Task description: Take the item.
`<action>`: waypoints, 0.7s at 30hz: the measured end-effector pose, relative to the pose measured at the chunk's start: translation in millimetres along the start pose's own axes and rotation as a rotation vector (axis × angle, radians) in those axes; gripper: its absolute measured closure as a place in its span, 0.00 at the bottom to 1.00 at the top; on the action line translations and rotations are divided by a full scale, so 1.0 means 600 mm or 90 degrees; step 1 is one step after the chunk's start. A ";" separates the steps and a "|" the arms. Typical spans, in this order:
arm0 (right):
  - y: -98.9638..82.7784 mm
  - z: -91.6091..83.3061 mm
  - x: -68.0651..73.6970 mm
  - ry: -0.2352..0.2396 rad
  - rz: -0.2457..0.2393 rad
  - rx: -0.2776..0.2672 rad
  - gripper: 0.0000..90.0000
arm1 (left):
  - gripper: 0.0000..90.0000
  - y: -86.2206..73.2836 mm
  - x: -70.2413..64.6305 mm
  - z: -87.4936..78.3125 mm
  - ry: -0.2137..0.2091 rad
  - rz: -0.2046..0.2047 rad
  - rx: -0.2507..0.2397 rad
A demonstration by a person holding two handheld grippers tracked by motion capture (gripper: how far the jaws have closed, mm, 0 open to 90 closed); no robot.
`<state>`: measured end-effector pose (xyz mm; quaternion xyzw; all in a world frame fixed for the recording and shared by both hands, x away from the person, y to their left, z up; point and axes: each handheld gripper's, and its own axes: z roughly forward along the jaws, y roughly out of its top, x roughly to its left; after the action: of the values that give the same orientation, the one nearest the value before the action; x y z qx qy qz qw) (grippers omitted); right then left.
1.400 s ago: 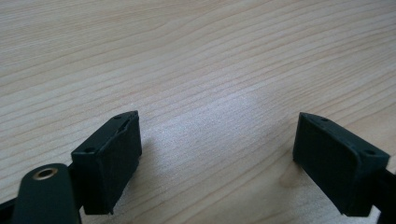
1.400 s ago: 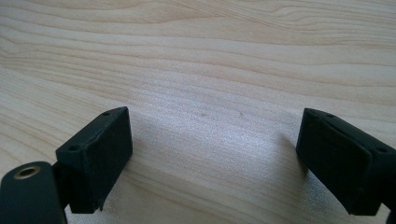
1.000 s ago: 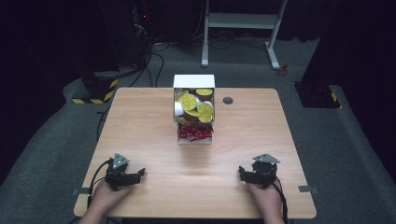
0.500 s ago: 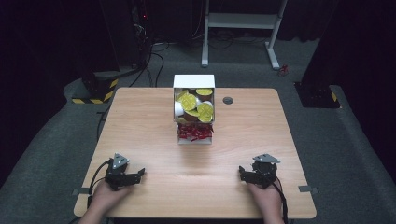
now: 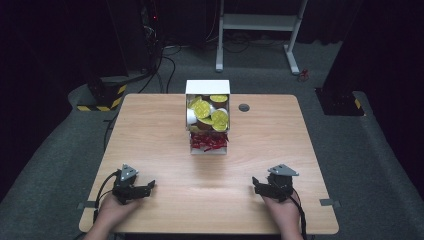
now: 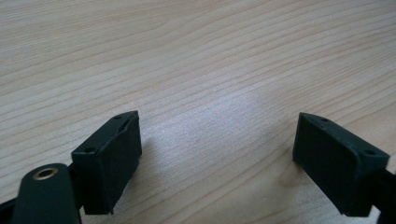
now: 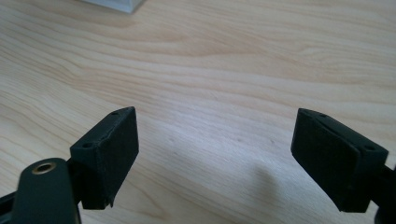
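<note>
A white box [image 5: 208, 89] stands at the middle of the far half of the wooden table [image 5: 150, 140]. Its upper part holds several round yellow-lidded cups [image 5: 206, 109] and its lower part holds red packets [image 5: 208, 140]. My left gripper [image 5: 145, 186] rests on the table near the front left, held by a hand, its jaws pointing right. In the left gripper view it [image 6: 217, 154] is open over bare wood. My right gripper [image 5: 256, 183] rests near the front right, jaws pointing left. The right gripper view shows it [image 7: 215, 154] open over bare wood, with a white box corner [image 7: 116, 4] at the top.
A round dark grommet [image 5: 244, 107] sits in the table right of the box. Beyond the table are a white stand's legs [image 5: 260, 22], cables on the grey floor [image 5: 165, 60] and yellow-black striped blocks [image 5: 102, 97]. Wide bare wood lies between the grippers and the box.
</note>
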<state>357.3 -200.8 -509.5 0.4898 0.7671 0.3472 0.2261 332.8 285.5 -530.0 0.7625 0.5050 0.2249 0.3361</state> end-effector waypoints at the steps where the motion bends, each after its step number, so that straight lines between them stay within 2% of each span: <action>1: 0.001 -0.001 0.004 0.001 0.001 -0.005 0.17 | 0.18 0.000 0.000 0.000 0.000 0.000 0.000; 7: -0.001 0.008 0.017 0.009 -0.004 0.001 0.18 | 0.18 0.000 0.000 0.000 0.000 0.001 0.001; 10: 0.003 0.008 0.018 0.013 -0.012 -0.009 0.20 | 0.18 0.000 0.000 0.000 0.000 0.000 0.000; 21: 0.009 0.006 0.033 0.033 -0.001 -0.035 0.29 | 0.18 -0.001 -0.001 -0.001 0.000 -0.001 0.002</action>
<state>354.7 -180.2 -507.8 0.4734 0.7632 0.3810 0.2197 331.9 285.4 -529.9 0.7627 0.5057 0.2237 0.3353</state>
